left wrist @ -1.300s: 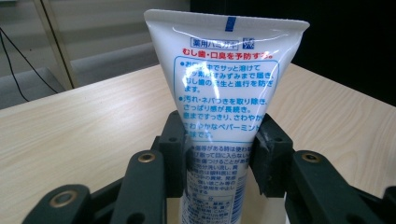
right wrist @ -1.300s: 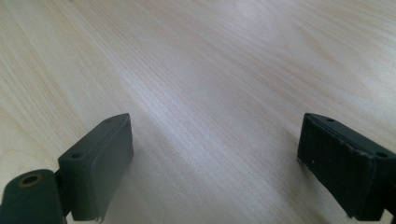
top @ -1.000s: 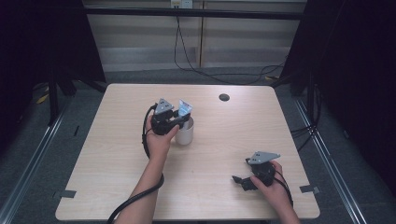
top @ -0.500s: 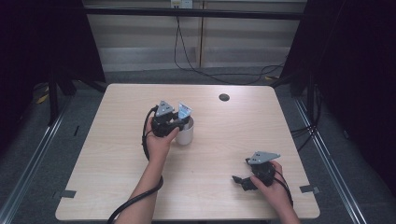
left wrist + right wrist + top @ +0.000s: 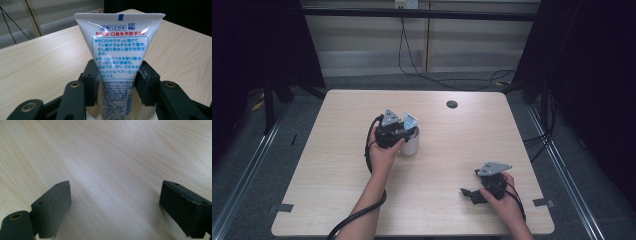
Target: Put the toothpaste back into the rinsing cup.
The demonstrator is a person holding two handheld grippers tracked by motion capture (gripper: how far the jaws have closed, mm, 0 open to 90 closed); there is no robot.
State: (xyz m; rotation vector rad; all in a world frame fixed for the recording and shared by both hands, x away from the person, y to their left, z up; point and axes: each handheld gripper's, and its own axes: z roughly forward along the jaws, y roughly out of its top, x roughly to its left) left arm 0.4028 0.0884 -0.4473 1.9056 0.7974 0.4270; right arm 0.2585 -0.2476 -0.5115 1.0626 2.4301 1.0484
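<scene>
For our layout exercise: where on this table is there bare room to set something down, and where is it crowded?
Free: the table's left side, the far right corner beyond the dark disc. Crowded: mid-table, where the left gripper holds a toothpaste tube over the white cup, and near the right gripper.

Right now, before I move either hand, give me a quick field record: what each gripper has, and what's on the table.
left gripper: shut on the toothpaste tube, jaws pressing its sides
toothpaste tube: upright, crimped end up, lower end inside the white cup
white cup: standing on the table, left of centre
right gripper: open, jaws wide apart, nothing between them, low over bare wood near the front right
other: dark round spot near the table's far edge
</scene>
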